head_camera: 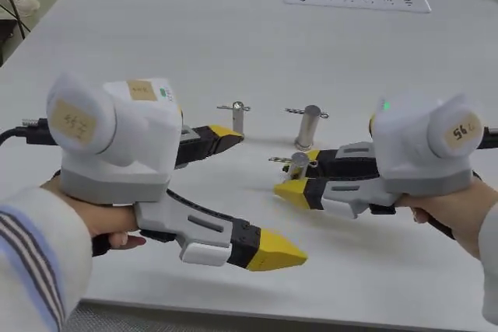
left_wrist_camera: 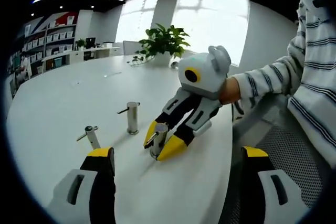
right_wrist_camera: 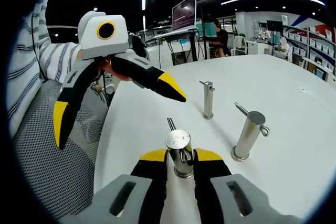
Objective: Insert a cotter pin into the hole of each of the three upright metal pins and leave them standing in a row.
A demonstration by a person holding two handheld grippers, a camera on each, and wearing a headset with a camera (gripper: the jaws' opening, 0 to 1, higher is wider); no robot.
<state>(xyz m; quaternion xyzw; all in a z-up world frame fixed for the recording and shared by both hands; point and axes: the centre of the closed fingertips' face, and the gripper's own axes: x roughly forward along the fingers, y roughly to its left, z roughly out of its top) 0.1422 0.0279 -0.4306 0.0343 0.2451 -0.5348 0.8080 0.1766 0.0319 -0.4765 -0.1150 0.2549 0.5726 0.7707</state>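
Note:
Three upright metal pins stand on the white table, each with a cotter pin through its top. The thin pin [head_camera: 238,117] [left_wrist_camera: 92,136] [right_wrist_camera: 208,99] is farthest left, and the thick pin [head_camera: 309,127] [left_wrist_camera: 133,117] [right_wrist_camera: 249,134] stands beside it. My right gripper [head_camera: 299,173] [right_wrist_camera: 181,157] is shut on the nearest pin [head_camera: 299,162] [left_wrist_camera: 158,139] [right_wrist_camera: 179,152], one yellow-tipped jaw on each side. My left gripper [head_camera: 261,195] [left_wrist_camera: 176,156] is wide open and holds nothing. Its upper jaw tip lies close to the thin pin.
A white power strip [head_camera: 356,0] lies at the far side of the table [head_camera: 233,29]. A potted plant [left_wrist_camera: 163,43] stands at the far table end in the left gripper view. The near table edge runs just under my hands.

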